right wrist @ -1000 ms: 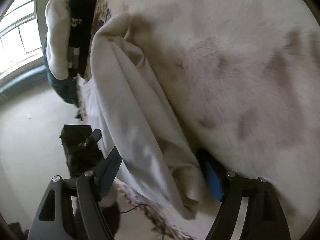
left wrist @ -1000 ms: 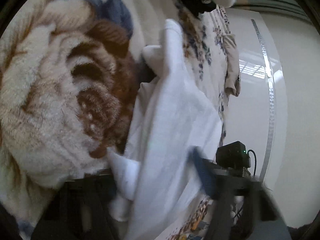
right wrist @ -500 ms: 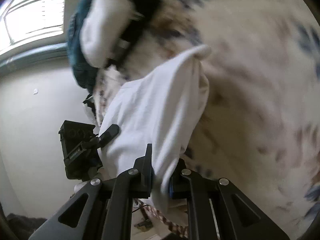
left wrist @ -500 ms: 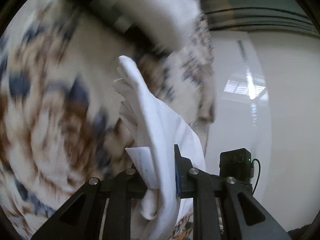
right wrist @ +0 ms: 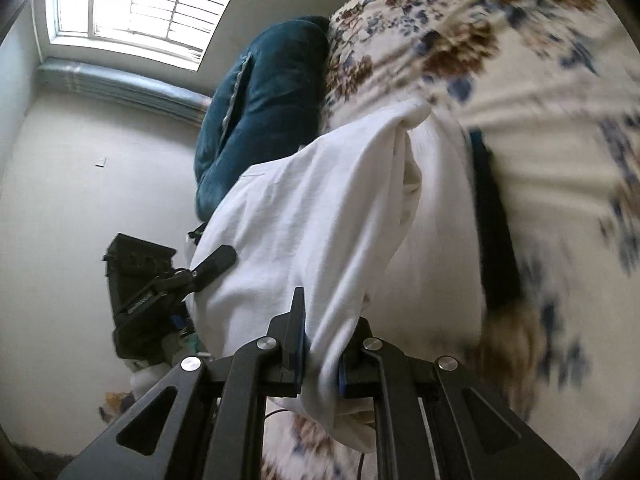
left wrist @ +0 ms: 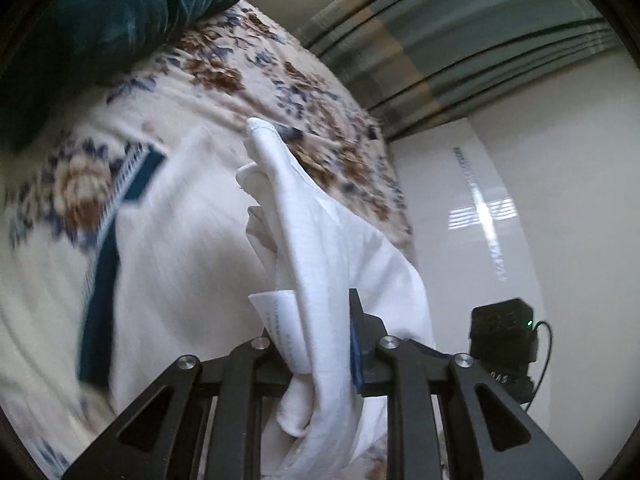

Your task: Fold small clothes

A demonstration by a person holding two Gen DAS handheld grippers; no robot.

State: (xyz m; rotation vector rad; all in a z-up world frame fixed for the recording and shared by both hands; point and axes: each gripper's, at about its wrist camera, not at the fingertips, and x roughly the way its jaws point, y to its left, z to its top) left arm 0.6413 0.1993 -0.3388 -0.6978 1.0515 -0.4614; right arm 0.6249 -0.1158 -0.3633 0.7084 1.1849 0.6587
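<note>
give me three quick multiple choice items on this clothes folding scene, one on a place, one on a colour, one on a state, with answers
1. Where is the teal cushion?
A. on the floral bedspread's far end
B. on the floor
C. in a gripper

2. What colour is the garment being held?
A. red
B. white
C. black

3. How does the right gripper stand?
A. wide open, empty
B. shut on the garment
C. out of view

Answers:
1 A: the teal cushion lies at the far end of the floral bedspread.
2 B: the white garment shows no other colour.
3 B: the right gripper has cloth pinched between its fingers, as does the left gripper.
</note>
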